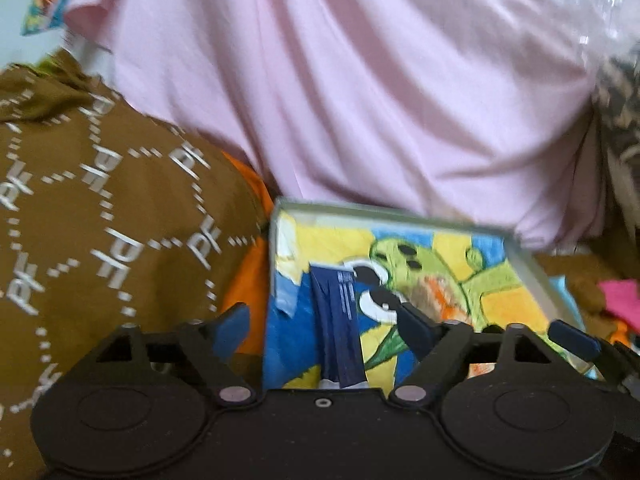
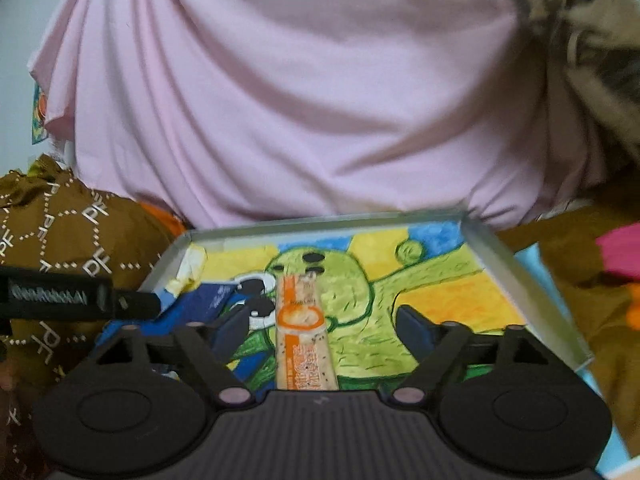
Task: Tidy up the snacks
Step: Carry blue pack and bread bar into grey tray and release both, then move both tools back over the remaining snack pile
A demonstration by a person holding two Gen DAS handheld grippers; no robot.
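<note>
A shallow tray with a colourful green-creature drawing on its floor lies in front of a person in pink. A dark blue snack stick lies in the tray between the spread fingers of my left gripper, which is open. An orange and white snack stick lies in the tray between the spread fingers of my right gripper, which is open. The blue snack also shows in the right wrist view, with the left gripper's finger beside it. The tray's rim shows in the left wrist view too.
A person's pink garment fills the space behind the tray. Brown patterned cloth with orange beneath lies to the left. Brown cloth and a bright pink item lie to the right. A patterned fabric hangs at the upper right.
</note>
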